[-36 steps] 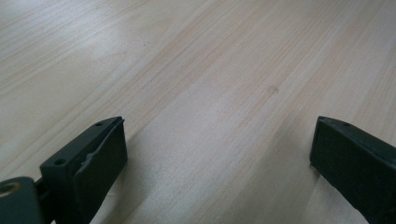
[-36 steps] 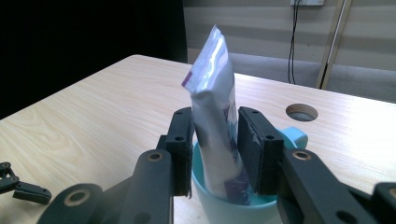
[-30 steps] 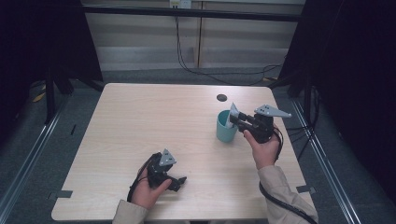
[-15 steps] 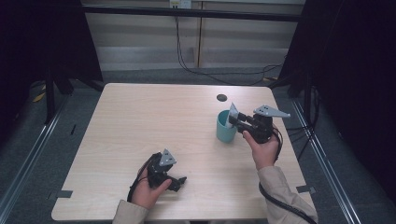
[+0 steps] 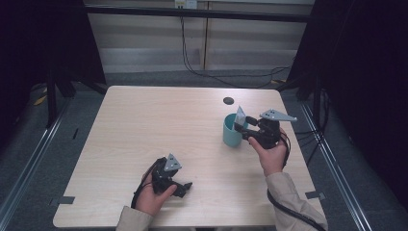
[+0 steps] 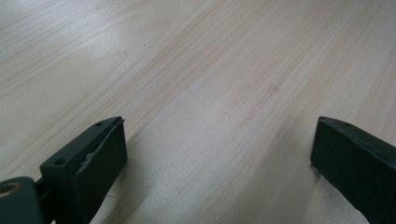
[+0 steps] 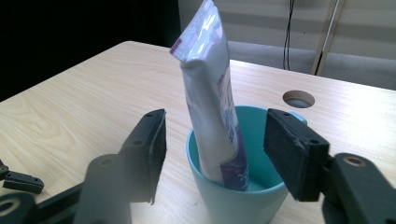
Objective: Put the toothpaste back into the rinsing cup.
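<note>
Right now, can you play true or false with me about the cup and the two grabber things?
1. A tube stands in the teal cup. True.
2. The right gripper squeezes the tube. False: its fingers are spread apart on either side of the tube, touching neither it nor the cup.
3. The left gripper is open over bare wooden table. True.
4. The cup lies tipped on its side. False: it stands upright.
5. A round hole sits in the table beyond the cup. True.
6. The left gripper is right beside the cup. False: it is near the table's front edge, well apart from the cup.
</note>
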### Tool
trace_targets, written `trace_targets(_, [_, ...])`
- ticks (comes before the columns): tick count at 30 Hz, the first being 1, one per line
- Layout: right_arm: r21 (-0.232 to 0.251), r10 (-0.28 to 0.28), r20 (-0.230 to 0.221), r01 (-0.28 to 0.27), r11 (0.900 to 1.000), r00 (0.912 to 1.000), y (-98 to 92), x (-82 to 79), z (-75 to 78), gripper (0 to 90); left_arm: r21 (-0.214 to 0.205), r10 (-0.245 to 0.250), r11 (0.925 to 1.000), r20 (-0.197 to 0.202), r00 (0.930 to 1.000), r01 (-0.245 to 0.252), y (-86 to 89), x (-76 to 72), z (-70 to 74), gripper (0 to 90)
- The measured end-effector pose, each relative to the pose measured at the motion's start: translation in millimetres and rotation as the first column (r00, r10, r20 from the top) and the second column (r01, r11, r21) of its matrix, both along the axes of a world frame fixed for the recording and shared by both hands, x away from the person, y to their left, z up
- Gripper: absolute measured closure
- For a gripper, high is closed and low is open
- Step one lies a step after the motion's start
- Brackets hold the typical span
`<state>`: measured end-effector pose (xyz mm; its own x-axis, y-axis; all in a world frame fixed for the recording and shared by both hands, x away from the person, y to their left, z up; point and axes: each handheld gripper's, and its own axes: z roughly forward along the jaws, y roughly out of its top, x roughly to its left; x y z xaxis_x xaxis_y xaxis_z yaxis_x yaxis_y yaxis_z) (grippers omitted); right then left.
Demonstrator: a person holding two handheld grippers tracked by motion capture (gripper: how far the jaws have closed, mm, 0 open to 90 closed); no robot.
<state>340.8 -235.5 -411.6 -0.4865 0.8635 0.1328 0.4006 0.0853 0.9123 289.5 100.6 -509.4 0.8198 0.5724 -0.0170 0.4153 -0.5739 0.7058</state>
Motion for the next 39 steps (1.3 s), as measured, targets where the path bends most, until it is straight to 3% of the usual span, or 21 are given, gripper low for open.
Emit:
trace_targets(14, [-0.044,0.046,-0.019,-0.047,0.9979,0.9988,6.7,-3.0,2.3,26.9,0.000,0.000,1.0000,-0.001,1.0000,0.000,0.0,0.0,0.0,3.4])
trace_targets(39, [-0.065,0.073,-0.058,-0.077,0.9949,0.9956,-9.1,-18.3,-1.2,25.2,0.001,-0.001,1.0000,0.000,1.0000,0.001,0.1,0.1,0.1,3.4])
